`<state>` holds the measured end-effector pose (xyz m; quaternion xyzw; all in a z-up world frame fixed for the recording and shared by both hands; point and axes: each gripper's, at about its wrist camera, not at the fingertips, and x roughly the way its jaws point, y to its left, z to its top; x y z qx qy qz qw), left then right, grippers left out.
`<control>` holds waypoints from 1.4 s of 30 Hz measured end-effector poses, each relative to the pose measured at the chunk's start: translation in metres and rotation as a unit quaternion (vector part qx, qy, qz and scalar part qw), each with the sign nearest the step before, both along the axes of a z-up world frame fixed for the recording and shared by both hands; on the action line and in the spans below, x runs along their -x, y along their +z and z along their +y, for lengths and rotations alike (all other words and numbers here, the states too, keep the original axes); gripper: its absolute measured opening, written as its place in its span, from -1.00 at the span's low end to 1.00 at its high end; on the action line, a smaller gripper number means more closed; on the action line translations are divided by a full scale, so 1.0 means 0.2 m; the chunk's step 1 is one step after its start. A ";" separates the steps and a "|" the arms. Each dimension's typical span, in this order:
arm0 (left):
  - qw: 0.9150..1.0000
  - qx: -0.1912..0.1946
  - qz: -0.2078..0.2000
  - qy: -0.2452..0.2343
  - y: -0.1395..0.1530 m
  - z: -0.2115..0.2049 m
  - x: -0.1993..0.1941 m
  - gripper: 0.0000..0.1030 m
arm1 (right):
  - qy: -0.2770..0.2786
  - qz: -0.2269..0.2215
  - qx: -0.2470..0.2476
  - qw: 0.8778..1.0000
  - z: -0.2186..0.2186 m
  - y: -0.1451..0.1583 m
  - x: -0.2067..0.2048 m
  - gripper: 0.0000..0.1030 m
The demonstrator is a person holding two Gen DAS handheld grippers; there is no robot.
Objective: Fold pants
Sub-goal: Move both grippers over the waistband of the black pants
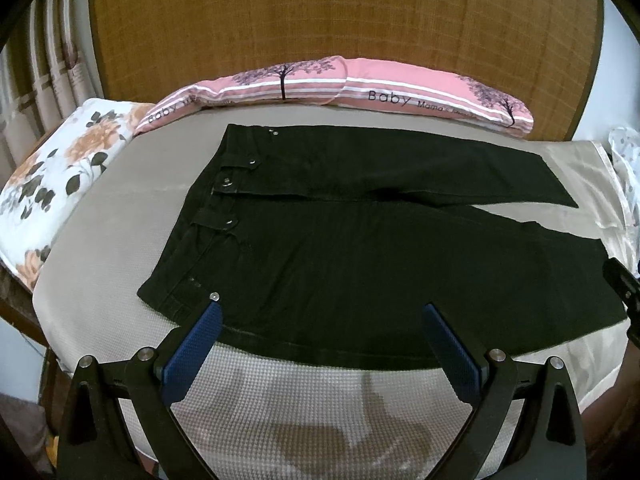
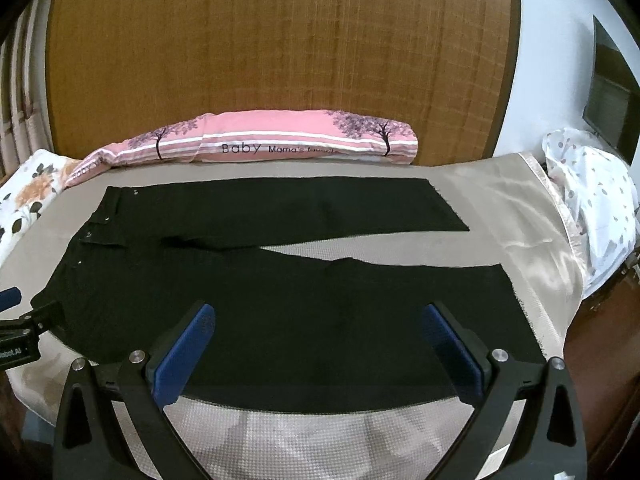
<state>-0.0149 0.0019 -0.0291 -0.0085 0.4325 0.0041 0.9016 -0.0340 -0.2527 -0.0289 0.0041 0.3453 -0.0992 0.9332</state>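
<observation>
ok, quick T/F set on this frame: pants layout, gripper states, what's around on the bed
1. The black pants lie spread flat, both legs apart. True.
2. The left gripper is shut on the waistband. False: its jaws stand wide open and hold nothing.
3. The waistband is toward the left side of both views. True.
4. The pink pillow lies on top of the pants. False: it sits behind them, against the wooden headboard.
5. The right gripper is open over the near leg. True.
6. The pants are already folded in half. False: no fold has been made yet.
</observation>
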 end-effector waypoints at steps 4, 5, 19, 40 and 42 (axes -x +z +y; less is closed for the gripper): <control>1.000 -0.002 0.001 0.004 -0.02 0.01 0.00 0.93 | 0.002 -0.004 -0.006 1.000 0.00 -0.02 0.00 0.99; 1.000 -0.004 0.001 0.005 -0.02 0.01 0.00 0.93 | 0.001 -0.003 -0.005 1.000 0.00 -0.02 0.00 0.99; 1.000 -0.016 0.010 0.003 -0.07 0.01 0.01 0.93 | -0.016 0.013 -0.010 1.000 -0.04 -0.07 -0.01 0.99; 0.999 -0.016 0.038 0.003 -0.13 0.01 0.00 0.93 | -0.019 0.039 -0.024 0.999 -0.06 -0.15 -0.03 0.99; 0.999 -0.015 0.039 0.003 -0.14 0.01 -0.01 0.93 | -0.019 0.042 -0.026 0.999 -0.06 -0.15 -0.03 0.99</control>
